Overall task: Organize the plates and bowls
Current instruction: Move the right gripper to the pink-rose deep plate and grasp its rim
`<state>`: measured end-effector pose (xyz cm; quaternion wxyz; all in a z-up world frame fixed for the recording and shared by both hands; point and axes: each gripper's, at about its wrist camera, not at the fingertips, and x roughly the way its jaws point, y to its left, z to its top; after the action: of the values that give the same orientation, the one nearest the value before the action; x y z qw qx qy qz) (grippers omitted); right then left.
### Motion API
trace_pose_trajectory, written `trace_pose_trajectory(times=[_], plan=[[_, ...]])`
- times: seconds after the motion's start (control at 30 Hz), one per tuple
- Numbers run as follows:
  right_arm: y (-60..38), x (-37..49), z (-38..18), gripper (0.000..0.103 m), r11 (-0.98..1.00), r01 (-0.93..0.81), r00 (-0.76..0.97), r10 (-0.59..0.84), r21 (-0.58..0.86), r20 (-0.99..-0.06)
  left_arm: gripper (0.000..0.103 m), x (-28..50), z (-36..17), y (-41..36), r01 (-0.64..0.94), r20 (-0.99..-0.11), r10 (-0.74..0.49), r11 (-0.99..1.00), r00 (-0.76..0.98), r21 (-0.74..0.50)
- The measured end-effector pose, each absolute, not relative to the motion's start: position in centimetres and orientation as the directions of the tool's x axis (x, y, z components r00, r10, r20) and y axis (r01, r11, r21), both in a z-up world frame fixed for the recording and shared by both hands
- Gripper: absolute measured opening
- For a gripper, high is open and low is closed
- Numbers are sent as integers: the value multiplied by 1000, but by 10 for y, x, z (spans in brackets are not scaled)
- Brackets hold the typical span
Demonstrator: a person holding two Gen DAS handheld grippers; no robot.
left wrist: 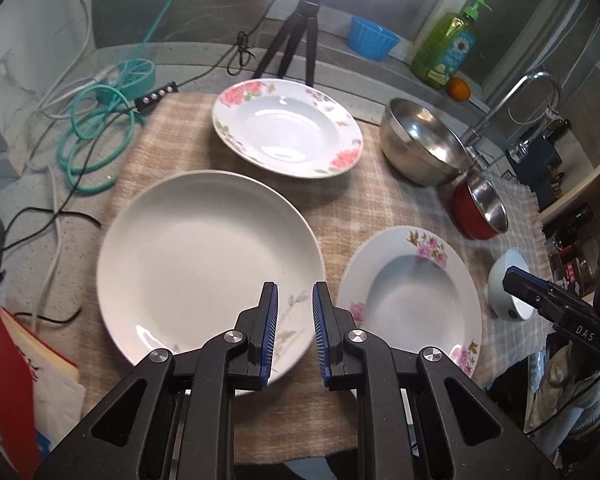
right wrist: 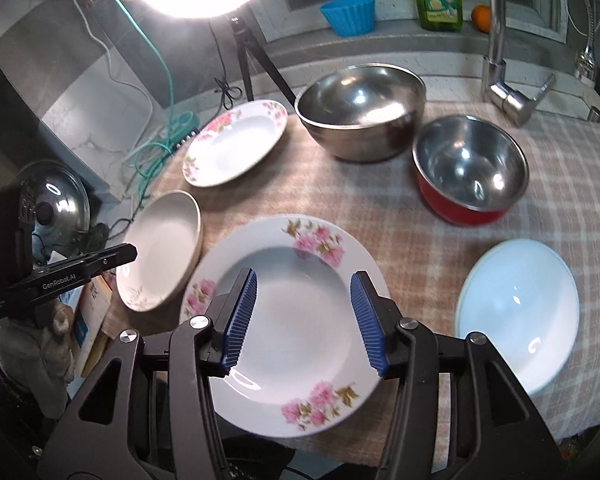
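My left gripper [left wrist: 295, 292] hovers over the near rim of a plain white plate [left wrist: 208, 264]. Its jaws stand a narrow gap apart with nothing between them. My right gripper [right wrist: 304, 280] hangs open above a small pink-flowered plate [right wrist: 296, 320] and touches nothing. A larger flowered plate [left wrist: 288, 128] lies at the back. To the right are a big steel bowl [right wrist: 360, 112], a red bowl with a steel inside [right wrist: 468, 168] and a pale blue bowl [right wrist: 516, 312]. All of them rest on a checked cloth [right wrist: 340, 200].
A ring light's tripod [left wrist: 296, 40] stands behind the far plate, with teal cables [left wrist: 100, 136] at the left. A blue cup [left wrist: 372, 38], a soap bottle [left wrist: 444, 48] and an orange [left wrist: 459, 89] line the back ledge. A faucet [right wrist: 500, 60] rises at the right and a red book [left wrist: 16, 380] lies at the near left.
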<state>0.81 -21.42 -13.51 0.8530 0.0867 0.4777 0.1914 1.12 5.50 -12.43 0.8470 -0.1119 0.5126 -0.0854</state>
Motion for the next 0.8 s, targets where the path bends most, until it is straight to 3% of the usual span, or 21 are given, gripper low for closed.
trace_pose_trajectory(times=[0.23, 0.33, 0.67, 0.8], plan=[[-182, 34, -128, 63, 929, -259, 438, 358, 265, -825, 17, 39, -108, 79, 14, -827, -255, 958, 501, -287], [-170, 49, -125, 64, 942, -245, 434, 319, 231, -843, 27, 59, -103, 85, 17, -820, -249, 960, 516, -281], [-149, 103, -130, 64, 914, -211, 409, 405, 347, -818, 27, 139, -115, 105, 23, -831, -257, 959, 492, -283], [-144, 122, -142, 56, 911, -179, 395, 413, 372, -821, 27, 166, -130, 117, -3, -845, -269, 952, 462, -305]])
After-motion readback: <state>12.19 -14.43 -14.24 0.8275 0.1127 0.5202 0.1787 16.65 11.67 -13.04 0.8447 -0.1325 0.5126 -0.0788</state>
